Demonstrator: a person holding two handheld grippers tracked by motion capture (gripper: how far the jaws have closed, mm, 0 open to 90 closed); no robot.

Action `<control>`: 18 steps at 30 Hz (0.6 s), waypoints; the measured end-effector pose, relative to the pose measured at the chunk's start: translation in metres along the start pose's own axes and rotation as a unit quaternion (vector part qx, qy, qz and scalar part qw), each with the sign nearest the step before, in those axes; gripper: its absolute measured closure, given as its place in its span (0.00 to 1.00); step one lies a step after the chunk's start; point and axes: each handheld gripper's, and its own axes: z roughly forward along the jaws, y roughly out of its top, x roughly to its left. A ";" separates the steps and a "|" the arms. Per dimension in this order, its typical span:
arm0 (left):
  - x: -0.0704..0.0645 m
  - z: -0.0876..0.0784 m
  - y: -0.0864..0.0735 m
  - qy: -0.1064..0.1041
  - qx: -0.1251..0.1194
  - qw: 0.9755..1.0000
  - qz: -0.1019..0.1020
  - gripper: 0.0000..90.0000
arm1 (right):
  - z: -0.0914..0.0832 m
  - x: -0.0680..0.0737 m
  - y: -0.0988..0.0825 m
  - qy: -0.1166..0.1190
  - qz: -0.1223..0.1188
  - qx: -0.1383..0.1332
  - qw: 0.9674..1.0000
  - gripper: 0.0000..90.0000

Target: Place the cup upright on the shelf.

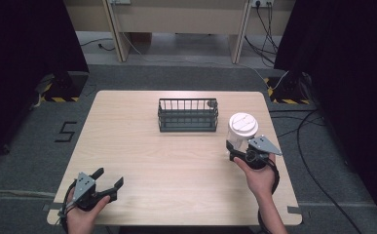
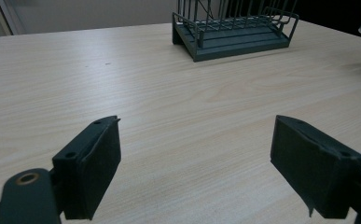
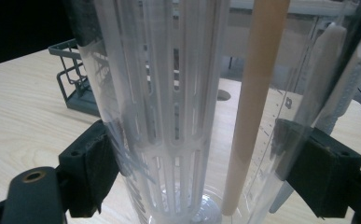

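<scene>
- High view: right hand-held gripper [image 1: 234, 150], near the right edge of the bench [image 1: 176, 165], clamped on a clear tumbler [image 1: 239, 134] with a white lid [image 1: 243, 124]. The tumbler stands upright, its long axis vertical, directly ahead of the hand.
- Right gripper view: both black pads pressed on the transparent wall of the tumbler [image 3: 192, 107], one on each side, low on the body. Inside: a white slotted insert [image 3: 169, 116] and a pale straw-like rod [image 3: 253, 107], both running lengthwise. Whether the base touches the bench I cannot tell.
- High view: dark wire basket [image 1: 188, 115], far centre of the bench, long axis running left to right. It lies just to the left of the tumbler and slightly farther from the person. The right hand is much the nearer; any transfer into the basket looks like a short carry leftward and away.
- Right arm pose: forearm entering from the bottom right, wrist roughly level, jaws pointing forward.
- High view: left hand-held gripper [image 1: 110, 179], near the front left corner of the bench, well apart from basket and tumbler.
- Left gripper view: left jaws spread wide with only bare wood between them, aimed towards the wire basket [image 2: 234, 28] across the bench.
</scene>
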 end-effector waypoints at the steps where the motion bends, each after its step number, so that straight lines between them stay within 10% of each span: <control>1: 0.000 0.000 0.000 0.000 0.000 1.000 0.001 0.17 | 0.002 0.001 0.001 0.001 0.001 0.000 1.000 0.20; 18: -0.001 0.000 0.000 -0.004 -0.001 1.000 0.001 0.17 | 0.022 0.009 0.013 0.005 0.004 -0.004 1.000 0.21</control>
